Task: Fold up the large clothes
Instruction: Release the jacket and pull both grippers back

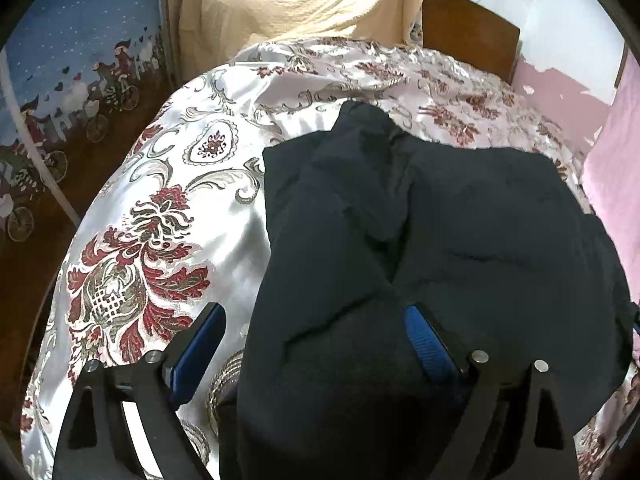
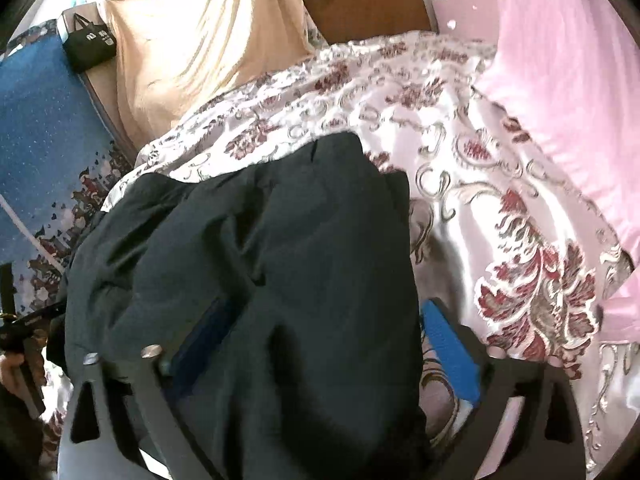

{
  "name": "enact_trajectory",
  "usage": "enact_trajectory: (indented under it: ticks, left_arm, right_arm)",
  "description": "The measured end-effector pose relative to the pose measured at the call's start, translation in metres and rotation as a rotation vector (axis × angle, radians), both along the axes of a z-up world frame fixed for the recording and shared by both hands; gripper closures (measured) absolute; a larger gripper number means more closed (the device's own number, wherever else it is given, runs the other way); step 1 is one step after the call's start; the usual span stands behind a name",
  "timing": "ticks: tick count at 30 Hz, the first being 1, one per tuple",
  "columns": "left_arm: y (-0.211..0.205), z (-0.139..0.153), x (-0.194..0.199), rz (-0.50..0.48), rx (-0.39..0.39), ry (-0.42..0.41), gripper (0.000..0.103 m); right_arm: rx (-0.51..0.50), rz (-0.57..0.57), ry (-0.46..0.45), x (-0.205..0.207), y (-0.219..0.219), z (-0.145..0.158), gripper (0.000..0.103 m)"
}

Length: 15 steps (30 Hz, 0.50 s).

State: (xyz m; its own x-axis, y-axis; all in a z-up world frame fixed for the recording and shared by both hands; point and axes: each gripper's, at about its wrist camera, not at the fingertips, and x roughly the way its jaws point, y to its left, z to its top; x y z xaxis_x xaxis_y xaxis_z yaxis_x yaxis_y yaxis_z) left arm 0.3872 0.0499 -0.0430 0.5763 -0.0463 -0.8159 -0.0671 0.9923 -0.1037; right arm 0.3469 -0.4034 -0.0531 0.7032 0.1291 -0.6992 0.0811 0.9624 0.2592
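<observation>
A dark navy garment [image 1: 420, 232] lies bunched in soft folds on a floral satin bedspread [image 1: 160, 200]. My left gripper [image 1: 316, 344] is open just above its near left edge. The left blue pad is over the bedspread and the right one over the cloth, and neither presses on it. In the right wrist view the same garment [image 2: 260, 260] fills the middle. My right gripper [image 2: 324, 340] is open wide across its near right edge. Its left pad is over the dark cloth and its right pad hangs above the bedspread [image 2: 500, 200].
A cream cloth [image 2: 192, 40] is heaped at the head of the bed against a wooden headboard [image 2: 364, 4]. Pink fabric [image 2: 560, 60] lies along the right side. A blue printed cloth [image 1: 80, 40] hangs at the left, with a black bag [image 2: 90, 48] near it. A person's hand [image 2: 12, 368] shows at the left edge.
</observation>
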Motion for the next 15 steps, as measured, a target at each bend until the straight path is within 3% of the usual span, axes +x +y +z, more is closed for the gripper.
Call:
enact_trajectory:
  ticks: [4, 15]
  left_arm:
    - [0.000, 0.010, -0.007, 0.002, 0.004, -0.038, 0.000]
    - [-0.009, 0.038, -0.036, -0.017, -0.004, -0.152, 0.000]
  right_arm:
    - [-0.015, -0.004, -0.030, -0.006, 0.000, 0.009, 0.001]
    - [-0.050, -0.082, -0.108, -0.034, 0.014, 0.022, 0.001]
